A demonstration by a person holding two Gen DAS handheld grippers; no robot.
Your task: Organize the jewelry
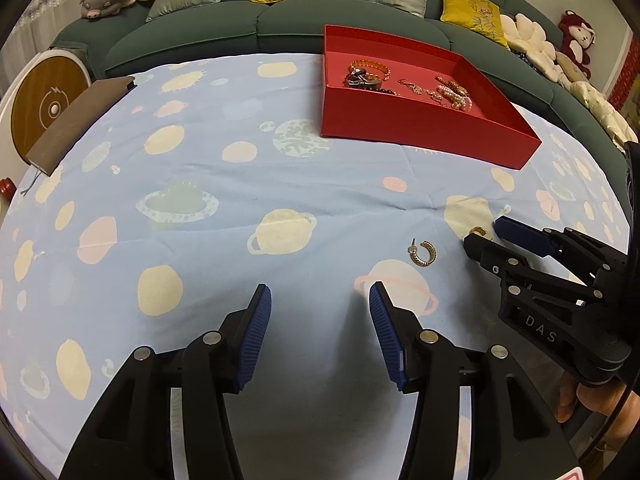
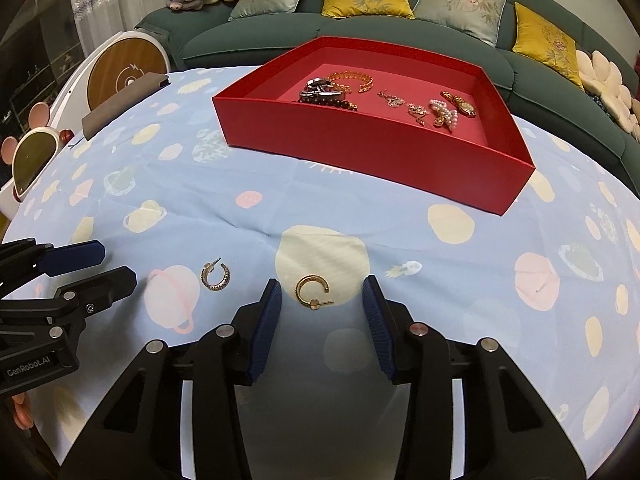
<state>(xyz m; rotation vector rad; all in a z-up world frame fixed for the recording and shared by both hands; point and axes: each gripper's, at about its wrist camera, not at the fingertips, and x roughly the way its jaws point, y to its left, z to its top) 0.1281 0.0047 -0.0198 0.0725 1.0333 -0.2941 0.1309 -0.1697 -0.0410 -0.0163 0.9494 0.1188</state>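
So the right tool (image 2: 322, 294) is sitting low over the surface (image 2: 360, 216) with its two blue pads apart, and a gold hoop earring (image 2: 311, 291) lies flat right between them, not touched by either pad as far as I can tell. The left tool (image 1: 320, 300) is also apart and holding nothing; the second hoop earring (image 1: 422, 253) lies just ahead of it and a bit toward the right tool, on the planet-print cloth (image 1: 200, 168).

Further back sits the red tray (image 2: 360, 148), already holding bracelets, a watch and some small pieces. These two earrings look like the last bits left outside it.

Tips for the pinch, just my read: the hoop is thin and lies flat on soft cloth, so the pads need to come right down to the fabric before closing, otherwise they'll slide over the top. Close slowly and keep the earring centred so it doesn't flick sideways. The post sticking out could snag the cloth, so lift straight up first, then carry it over the tray's near wall and let go low.
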